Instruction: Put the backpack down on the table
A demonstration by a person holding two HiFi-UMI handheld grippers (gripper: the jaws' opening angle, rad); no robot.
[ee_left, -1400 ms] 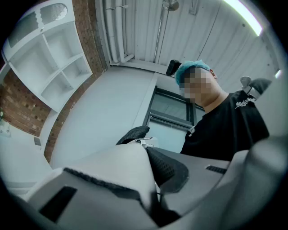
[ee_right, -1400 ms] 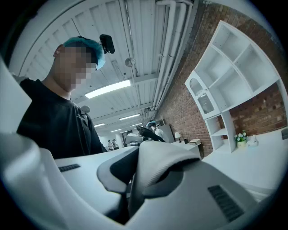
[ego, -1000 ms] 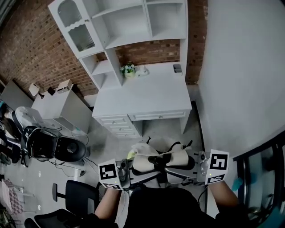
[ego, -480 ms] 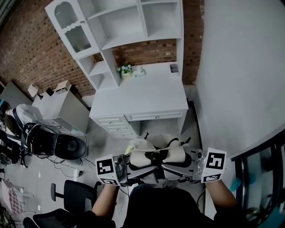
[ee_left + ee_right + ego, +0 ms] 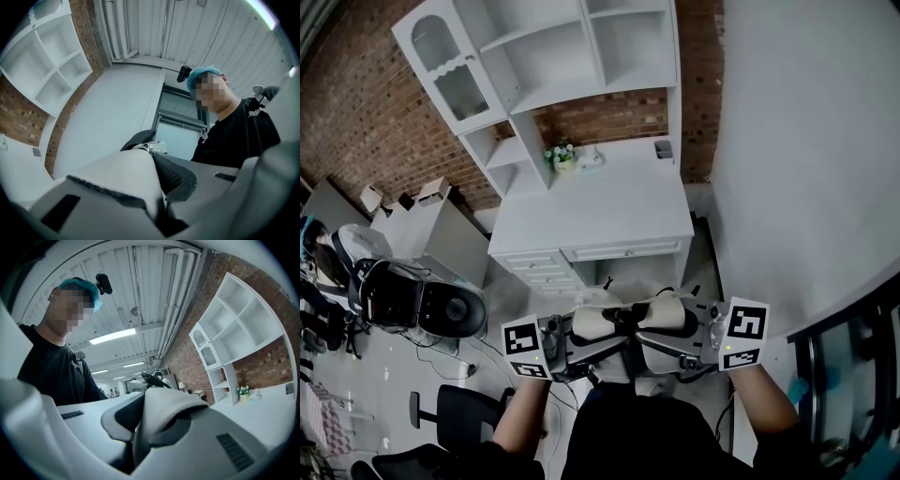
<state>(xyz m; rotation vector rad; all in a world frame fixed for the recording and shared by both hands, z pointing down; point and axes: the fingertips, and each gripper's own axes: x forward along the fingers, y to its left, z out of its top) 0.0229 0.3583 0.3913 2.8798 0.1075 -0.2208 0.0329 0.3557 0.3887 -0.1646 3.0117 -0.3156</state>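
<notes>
A cream and black backpack hangs in the air between my two grippers, just in front of the white desk and below its front edge. In the head view my left gripper is shut on the backpack's left shoulder strap, and my right gripper is shut on the right one. The left gripper view shows a cream strap with black mesh padding pinched between the jaws of the left gripper. In the right gripper view a cream strap is clamped the same way in the right gripper.
The desk carries a small flower pot and a cup at the back, under a white shelf unit. A white wall stands to the right. A black office chair and cluttered equipment stand on the floor at left.
Both grippers have carried the backpack toward the desk; it now hangs closer to the drawers' front. The grip on both straps is unchanged.
</notes>
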